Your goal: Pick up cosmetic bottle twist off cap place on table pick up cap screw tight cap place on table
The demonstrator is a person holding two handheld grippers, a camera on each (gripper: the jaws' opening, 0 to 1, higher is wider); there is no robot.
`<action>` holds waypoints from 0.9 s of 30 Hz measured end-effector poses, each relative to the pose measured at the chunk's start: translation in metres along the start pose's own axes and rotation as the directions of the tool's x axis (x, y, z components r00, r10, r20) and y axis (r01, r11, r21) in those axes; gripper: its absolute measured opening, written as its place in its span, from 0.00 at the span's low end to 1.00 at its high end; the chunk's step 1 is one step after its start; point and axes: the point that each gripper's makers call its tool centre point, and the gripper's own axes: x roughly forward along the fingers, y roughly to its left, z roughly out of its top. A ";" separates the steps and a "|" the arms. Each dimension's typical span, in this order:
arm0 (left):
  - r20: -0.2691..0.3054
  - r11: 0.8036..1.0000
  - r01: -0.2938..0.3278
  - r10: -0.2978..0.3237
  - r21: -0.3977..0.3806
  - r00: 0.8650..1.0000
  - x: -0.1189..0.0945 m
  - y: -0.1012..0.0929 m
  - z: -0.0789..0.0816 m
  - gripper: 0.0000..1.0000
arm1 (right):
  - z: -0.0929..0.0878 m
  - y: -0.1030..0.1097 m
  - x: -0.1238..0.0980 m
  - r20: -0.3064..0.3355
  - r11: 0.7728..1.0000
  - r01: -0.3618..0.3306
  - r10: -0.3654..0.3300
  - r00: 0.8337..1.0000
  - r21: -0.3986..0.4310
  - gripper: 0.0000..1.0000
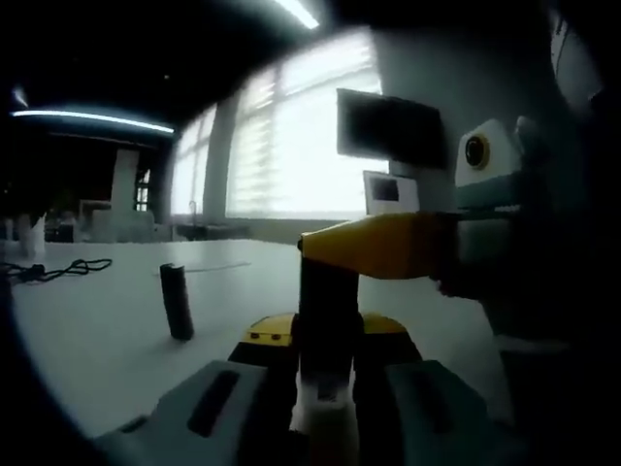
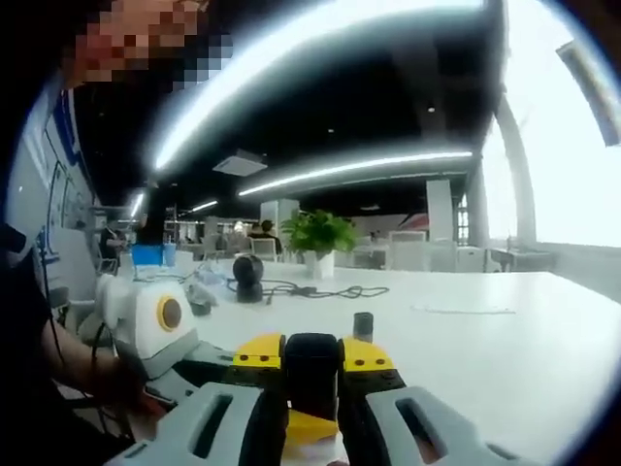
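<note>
Both grippers, left (image 1: 325,374) and right (image 2: 312,374), clamp 1 upright cosmetic bottle (image 1: 328,311), long axis toward 12 o'clock; small dark cylinder (image 1: 177,302) stands at 9 o'clock on table (image 1: 107,330).

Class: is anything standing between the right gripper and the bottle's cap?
Nothing visible does: the right gripper has its jaws clamped on the black cap of the bottle, which is held in the left gripper.

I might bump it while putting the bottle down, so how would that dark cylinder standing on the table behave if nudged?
The cylinder stands tall and narrow on the smooth white table, so it would probably tip easily. Once down, its round shape would likely let it roll. It looks small, so it is probably light.
</note>
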 end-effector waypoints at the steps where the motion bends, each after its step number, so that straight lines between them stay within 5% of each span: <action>1: -0.001 1.000 -0.001 0.001 0.003 1.000 0.000 0.000 0.000 0.10 | 0.000 0.001 0.000 0.000 1.000 -0.008 0.008 1.000 0.000 0.13; 11: -0.002 0.999 0.048 -0.048 0.016 0.999 0.000 0.000 0.001 0.09 | 0.000 0.002 0.000 -0.010 0.994 -0.112 0.112 0.994 -0.009 0.13; 23: -0.007 0.996 0.084 -0.084 0.016 0.996 0.000 0.000 0.001 0.09 | -0.001 0.004 0.000 -0.012 0.957 -0.287 0.287 0.958 -0.032 0.12; 27: -0.009 0.997 0.078 -0.078 0.016 0.997 0.002 0.004 0.001 0.09 | -0.002 0.001 0.004 -0.019 0.961 -0.277 0.277 0.961 -0.004 0.13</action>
